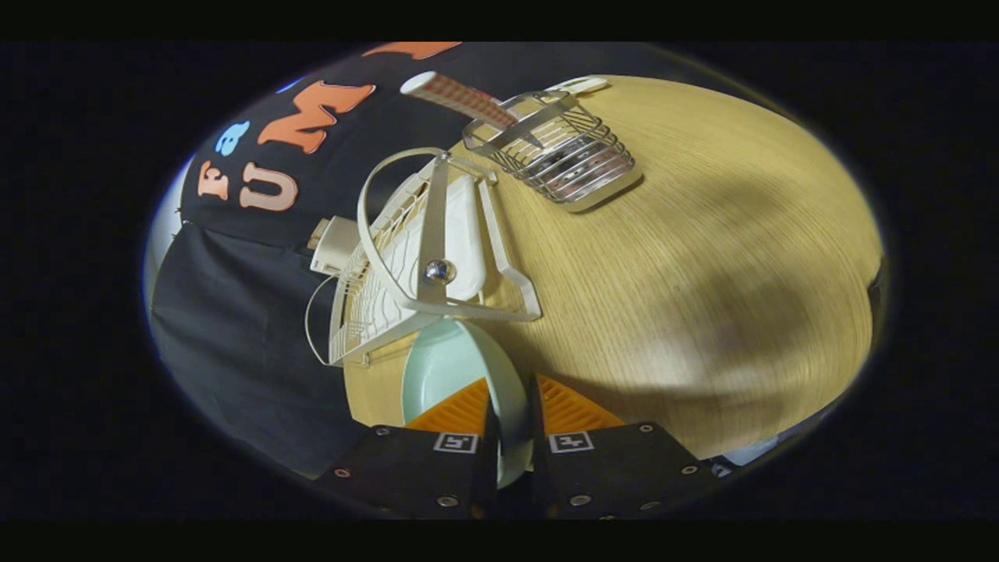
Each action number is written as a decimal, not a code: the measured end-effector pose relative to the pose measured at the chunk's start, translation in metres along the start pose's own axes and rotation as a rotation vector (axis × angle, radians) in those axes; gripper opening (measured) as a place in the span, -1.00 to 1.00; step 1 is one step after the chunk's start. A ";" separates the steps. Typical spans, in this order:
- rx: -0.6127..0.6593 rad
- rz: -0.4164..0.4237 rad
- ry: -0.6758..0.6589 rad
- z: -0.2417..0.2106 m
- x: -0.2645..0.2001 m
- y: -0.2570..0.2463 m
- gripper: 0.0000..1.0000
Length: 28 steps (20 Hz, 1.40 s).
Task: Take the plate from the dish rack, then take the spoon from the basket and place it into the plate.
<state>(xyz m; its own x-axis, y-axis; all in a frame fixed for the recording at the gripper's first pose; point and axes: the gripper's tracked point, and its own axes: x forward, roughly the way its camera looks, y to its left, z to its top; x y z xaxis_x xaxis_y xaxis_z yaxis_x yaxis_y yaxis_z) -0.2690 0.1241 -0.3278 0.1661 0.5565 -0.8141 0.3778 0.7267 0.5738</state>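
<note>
Gripper [511,414]: fingers closing tight on the plate [453,367] rim (held edge-on).
Rack [406,257]: sitting just beyond.
Basket [558,152]: standing farther off.

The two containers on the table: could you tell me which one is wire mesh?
The basket beyond the jaws is wire mesh; the dish rack is cream plastic.

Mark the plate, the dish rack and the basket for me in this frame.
plate [446,367]: gripper view, on its pale inner face ahead of the tool, which grips its rim.
dish rack [437,226]: gripper view, on its upright centre bar.
basket [574,156]: gripper view, on its wire side wall.
</note>
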 end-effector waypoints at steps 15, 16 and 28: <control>-0.347 -0.225 -0.416 0.116 -0.064 -0.003 0.40; -0.389 -0.242 -0.461 0.126 -0.071 0.000 0.40; -0.577 -0.350 -0.631 0.189 -0.068 0.008 -0.53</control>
<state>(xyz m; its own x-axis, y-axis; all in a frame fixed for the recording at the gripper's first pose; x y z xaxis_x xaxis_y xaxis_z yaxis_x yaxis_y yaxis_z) -0.1054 0.0160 -0.2853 0.6578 0.0678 -0.7501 0.0159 0.9945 0.1038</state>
